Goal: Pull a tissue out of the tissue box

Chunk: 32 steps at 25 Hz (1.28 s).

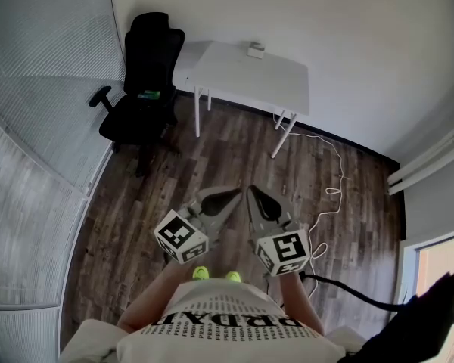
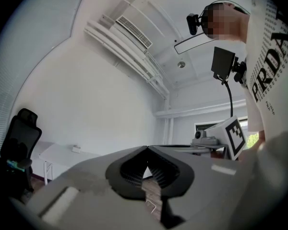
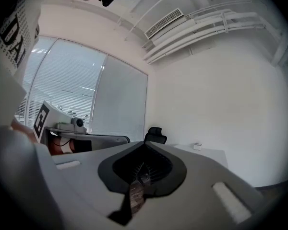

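Shirt (image 1: 227, 325) is nearest, with both claws just ahead of it. Left claw (image 1: 228, 199) is pressed together and empty; right claw (image 1: 257, 197) is the same. Nothing is within reach. The tissue box is probably the small white thing (image 1: 256, 50) well ahead of both claws, on the counter (image 1: 234, 82) by the wall. Close in first, spread one claw late, and pinch only the tissue. Its axis and facing are too small to tell.
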{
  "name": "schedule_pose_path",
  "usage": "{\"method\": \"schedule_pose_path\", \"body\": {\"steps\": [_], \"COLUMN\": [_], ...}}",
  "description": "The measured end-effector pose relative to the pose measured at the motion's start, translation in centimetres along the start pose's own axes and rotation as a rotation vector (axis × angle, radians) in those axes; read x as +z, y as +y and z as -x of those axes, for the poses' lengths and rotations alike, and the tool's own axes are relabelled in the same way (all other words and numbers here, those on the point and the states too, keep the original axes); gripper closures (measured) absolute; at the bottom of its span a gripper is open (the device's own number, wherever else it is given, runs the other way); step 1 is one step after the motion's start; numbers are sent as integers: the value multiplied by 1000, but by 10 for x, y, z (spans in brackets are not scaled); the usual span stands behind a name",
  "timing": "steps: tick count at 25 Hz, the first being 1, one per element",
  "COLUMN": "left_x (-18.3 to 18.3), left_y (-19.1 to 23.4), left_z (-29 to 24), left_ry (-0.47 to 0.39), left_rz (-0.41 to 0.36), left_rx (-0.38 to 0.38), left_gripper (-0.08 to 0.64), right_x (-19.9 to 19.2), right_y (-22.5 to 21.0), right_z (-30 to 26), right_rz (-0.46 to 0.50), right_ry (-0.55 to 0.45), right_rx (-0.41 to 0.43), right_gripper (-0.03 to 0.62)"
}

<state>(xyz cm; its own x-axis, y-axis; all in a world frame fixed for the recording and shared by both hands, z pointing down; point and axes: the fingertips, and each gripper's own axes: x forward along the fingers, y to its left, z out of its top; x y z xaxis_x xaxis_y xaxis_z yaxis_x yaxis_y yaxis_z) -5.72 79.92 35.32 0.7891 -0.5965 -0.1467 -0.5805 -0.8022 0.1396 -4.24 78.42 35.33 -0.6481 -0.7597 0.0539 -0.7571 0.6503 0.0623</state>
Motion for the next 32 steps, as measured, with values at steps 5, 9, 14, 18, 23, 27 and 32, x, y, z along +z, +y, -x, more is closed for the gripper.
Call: {"method": "schedule_pose_path", "body": {"steps": [5, 9, 14, 18, 23, 27, 32], "left_x": [-4, -5, -6, -4, -4, -6, -8], "left_y": [2, 5, 9, 16, 34, 49, 67], "left_z": [21, 37, 54, 58, 47, 33, -2], "left_ry": [12, 14, 7, -4, -9, -3, 21], "left_rz": [22, 32, 38, 41, 31, 27, 22], "left_rx": [-18, -36, -38, -22, 9, 40, 60], "left_gripper": [569, 569, 569, 569, 569, 569, 569], "right_x": [-6, -5, -10, -11, -16, -22, -21], "right_y": [17, 27, 41, 44, 35, 21, -20], "right_z": [-5, -9, -10, -17, -32, -44, -60], "right_rz": [-12, -11, -2, 13, 22, 19, 3], "right_ry": [25, 28, 46, 49, 61, 68, 59], "right_rx": [-19, -47, -54, -45, -14, 10, 12], "right_gripper": [582, 573, 559, 560, 560, 566, 572]}}
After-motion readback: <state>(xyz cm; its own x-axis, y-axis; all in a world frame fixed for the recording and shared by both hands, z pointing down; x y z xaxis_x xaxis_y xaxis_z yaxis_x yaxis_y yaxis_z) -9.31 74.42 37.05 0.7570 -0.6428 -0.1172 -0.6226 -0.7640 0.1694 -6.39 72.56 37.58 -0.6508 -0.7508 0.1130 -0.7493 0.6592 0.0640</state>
